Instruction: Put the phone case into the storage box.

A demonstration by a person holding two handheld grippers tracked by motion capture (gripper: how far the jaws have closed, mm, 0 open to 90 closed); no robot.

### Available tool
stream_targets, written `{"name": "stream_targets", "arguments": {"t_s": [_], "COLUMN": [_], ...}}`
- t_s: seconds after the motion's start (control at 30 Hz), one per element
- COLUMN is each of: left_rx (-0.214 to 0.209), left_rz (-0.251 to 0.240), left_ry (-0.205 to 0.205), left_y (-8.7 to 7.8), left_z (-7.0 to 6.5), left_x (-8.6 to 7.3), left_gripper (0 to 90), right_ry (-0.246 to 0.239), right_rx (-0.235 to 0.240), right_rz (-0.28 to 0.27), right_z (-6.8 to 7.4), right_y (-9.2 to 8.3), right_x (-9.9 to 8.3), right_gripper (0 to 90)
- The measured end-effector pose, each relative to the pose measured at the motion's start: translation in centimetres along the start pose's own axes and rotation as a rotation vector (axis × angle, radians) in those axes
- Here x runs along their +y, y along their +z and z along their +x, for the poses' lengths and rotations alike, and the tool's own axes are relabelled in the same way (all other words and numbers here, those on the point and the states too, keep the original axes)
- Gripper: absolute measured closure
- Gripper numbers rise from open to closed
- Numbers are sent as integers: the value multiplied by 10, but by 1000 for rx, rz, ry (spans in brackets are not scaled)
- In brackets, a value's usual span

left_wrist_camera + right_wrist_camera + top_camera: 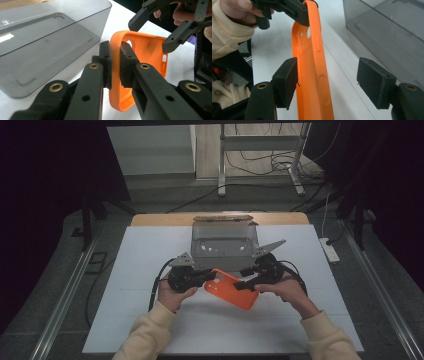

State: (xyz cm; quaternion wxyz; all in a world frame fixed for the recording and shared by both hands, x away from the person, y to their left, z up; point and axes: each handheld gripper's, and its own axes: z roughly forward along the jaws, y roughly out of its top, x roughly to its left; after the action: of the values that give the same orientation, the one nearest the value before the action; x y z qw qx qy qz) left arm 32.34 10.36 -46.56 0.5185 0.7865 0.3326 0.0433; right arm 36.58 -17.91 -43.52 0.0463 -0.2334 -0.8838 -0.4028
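Observation:
An orange phone case (pixel 231 290) hangs tilted above the white table top, just in front of a smoky clear plastic box (pixel 222 245). My left gripper (pixel 210 277) is shut on the case: in the left gripper view its two pads clamp the case's rim (pixel 115 62) near the camera cutout. My right gripper (pixel 245 284) stands open at the case's other end. In the right gripper view the case's side wall (pixel 312 62) runs between the pads, close against the left one, while the right pad (pixel 374 85) is well clear of it.
The box (pixel 50 45) sits at the middle back of the white board (pixel 150 270), open side up. A wooden strip (pixel 165 219) edges the table's far side. Metal rails run along both sides, and a power strip (pixel 330 251) lies on the floor at the right.

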Motion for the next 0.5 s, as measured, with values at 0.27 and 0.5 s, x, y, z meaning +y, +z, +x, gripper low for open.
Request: {"name": "stream_targets", "arguments": {"t_s": [0.27,0.5], "left_rx": [-2,-7], "left_rz": [0,4], "left_ry": [5,11], "left_y": [1,2], "left_z": [-1,-2], "left_x": [0,0], "left_gripper": [824,824], "right_ry": [11,15], "right_rx": [10,22], "right_rz": [9,11], "right_z": [0,1], "right_y": [3,7], "right_x": [0,0], "right_gripper": [377,456]}}
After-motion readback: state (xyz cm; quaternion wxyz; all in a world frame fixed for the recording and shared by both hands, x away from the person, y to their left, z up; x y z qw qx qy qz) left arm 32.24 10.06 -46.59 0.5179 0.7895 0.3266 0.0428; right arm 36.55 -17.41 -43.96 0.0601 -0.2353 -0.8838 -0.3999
